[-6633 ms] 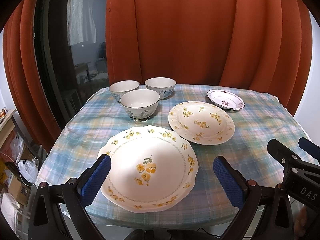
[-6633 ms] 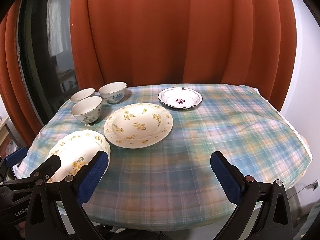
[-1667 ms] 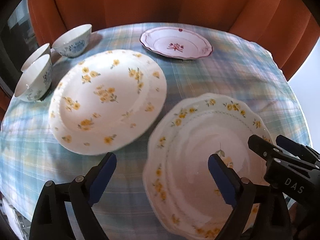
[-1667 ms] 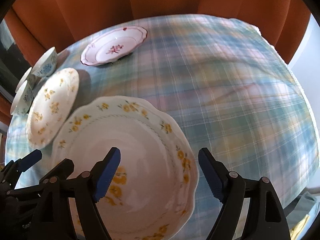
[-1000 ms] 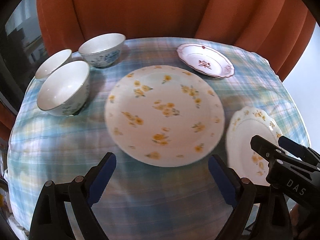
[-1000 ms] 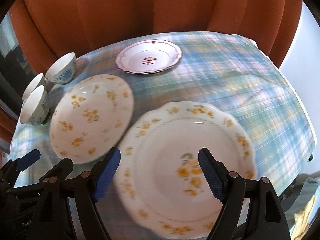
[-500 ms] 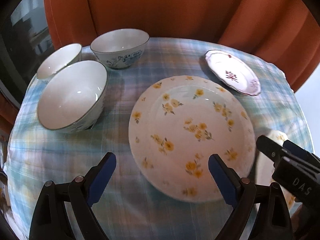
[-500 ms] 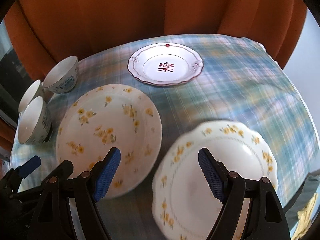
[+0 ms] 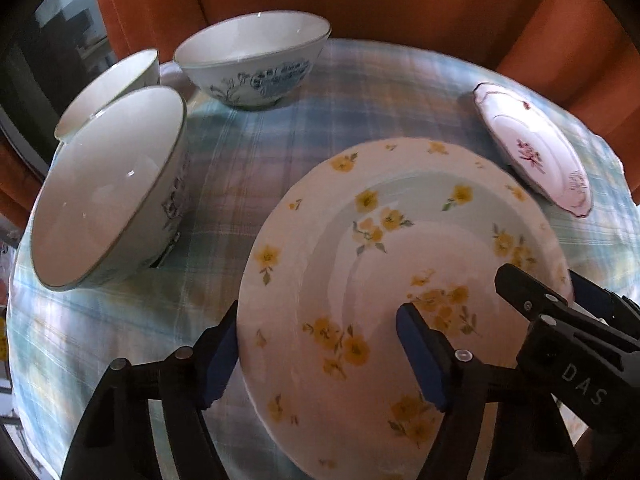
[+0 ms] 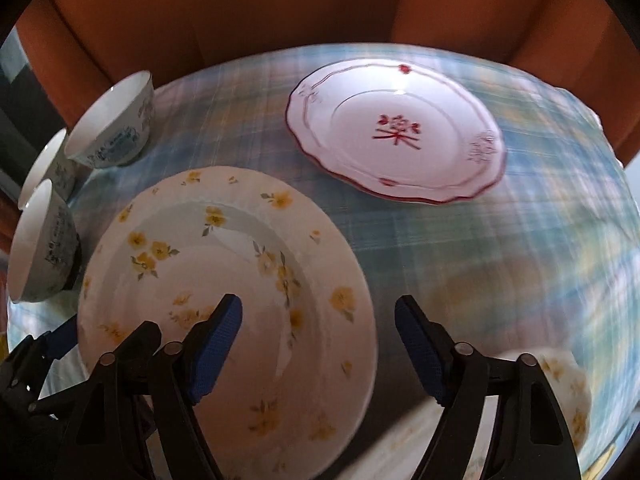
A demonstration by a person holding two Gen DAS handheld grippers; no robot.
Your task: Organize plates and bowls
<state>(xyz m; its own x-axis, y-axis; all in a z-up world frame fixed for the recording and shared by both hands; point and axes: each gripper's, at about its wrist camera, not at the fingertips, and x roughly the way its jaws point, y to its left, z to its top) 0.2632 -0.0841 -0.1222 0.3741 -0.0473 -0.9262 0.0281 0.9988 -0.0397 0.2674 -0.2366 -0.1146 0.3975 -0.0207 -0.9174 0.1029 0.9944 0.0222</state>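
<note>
Change from half a second ago: both grippers have dropped closer to the yellow-flowered plate [image 9: 400,264], which now fills far more of each view; the scalloped plate [image 10: 560,380] has slid to the lower right corner of the right view.
Left gripper [image 9: 320,354]: jaws closing, straddling the plate's rim at 9 o'clock; pads not yet pressing.
Right gripper [image 10: 320,348]: jaws closing, straddling the rim at 3 o'clock; no contact visible.
Surface: blue plaid tablecloth [image 10: 500,240] over a table.
Room: orange curtain [image 9: 400,4] behind.
Bowls [image 9: 104,192]: three, clustered at 10 o'clock from the plate.
Red-patterned plate [image 10: 396,132]: at 1 o'clock, apart.
Open room: bare cloth at 3 o'clock.
</note>
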